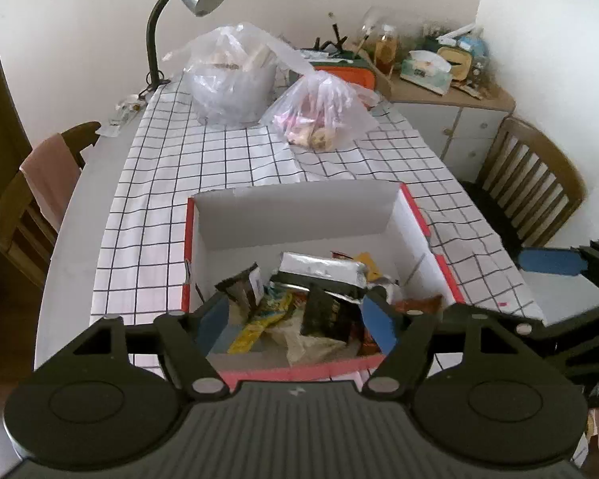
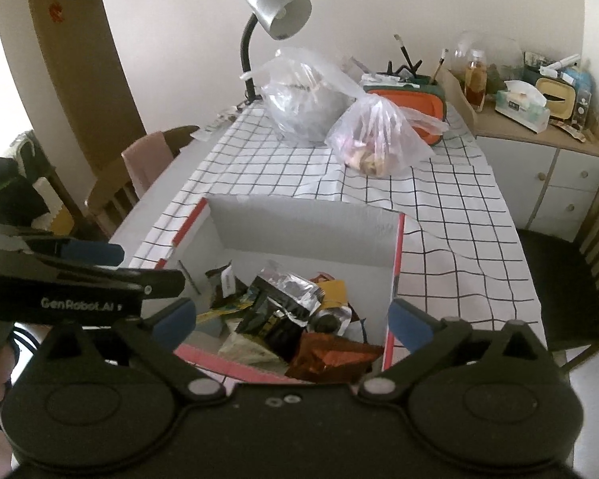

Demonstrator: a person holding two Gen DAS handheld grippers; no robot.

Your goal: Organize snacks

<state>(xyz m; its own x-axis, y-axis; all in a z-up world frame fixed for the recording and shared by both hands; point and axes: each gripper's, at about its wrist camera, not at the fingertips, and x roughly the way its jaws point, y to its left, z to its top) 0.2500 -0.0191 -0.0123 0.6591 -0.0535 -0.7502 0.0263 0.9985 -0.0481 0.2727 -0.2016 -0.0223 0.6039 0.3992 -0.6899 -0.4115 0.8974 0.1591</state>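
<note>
Snacks (image 1: 319,299) in box (image 1: 299,207), both tongs spread, "GenRobot.AI" on left tongs (image 2: 80,303).

The tablecloth (image 1: 227,159) was white with a black grid. The box (image 2: 397,255) was white inside with red edges. One snack packet (image 1: 323,267) was silver, another (image 2: 331,355) reddish-brown. The lamp (image 2: 277,12) was silver on a black neck. Gripper pads (image 1: 379,319) were blue.
</note>
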